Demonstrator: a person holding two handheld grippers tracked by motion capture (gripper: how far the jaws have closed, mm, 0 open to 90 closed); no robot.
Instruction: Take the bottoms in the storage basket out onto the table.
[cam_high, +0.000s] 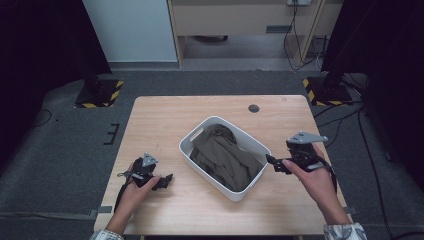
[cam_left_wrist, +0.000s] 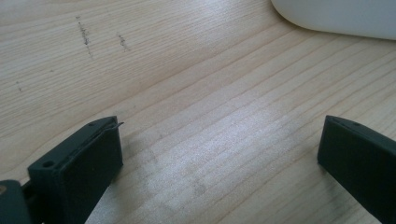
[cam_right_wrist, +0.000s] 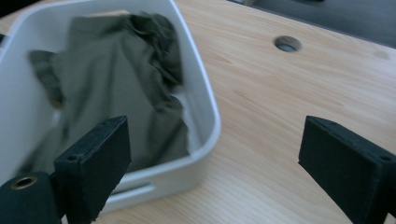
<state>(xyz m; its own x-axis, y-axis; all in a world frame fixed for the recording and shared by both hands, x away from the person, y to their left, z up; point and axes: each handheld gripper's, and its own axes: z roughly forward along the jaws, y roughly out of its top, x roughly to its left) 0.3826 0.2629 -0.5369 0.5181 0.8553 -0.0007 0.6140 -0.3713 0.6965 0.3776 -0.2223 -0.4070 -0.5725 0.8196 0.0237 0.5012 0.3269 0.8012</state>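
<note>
A white plastic basket (cam_high: 192, 136) stands at the middle of the wooden table (cam_high: 160, 120), turned at an angle. An olive-green cloth (cam_high: 222, 157) lies crumpled inside it. My left gripper (cam_high: 166, 180) rests low on the table, left of the basket, open and holding nothing. In the left gripper view the left gripper (cam_left_wrist: 219, 135) has bare wood between its jaws and the basket's corner (cam_left_wrist: 336, 18) at top right. My right gripper (cam_high: 273, 164) hovers at the basket's right side, open. In the right gripper view the right gripper (cam_right_wrist: 214, 130) looks over the basket's rim (cam_right_wrist: 210, 107) at the cloth (cam_right_wrist: 116, 79).
A round cable hole (cam_high: 254, 108) sits near the table's far edge, also in the right gripper view as the hole (cam_right_wrist: 287, 43). Two stand bases with yellow-black stripes (cam_high: 100, 92) (cam_high: 325, 90) flank the table's far corners. Cables (cam_high: 350, 120) trail on the floor at right.
</note>
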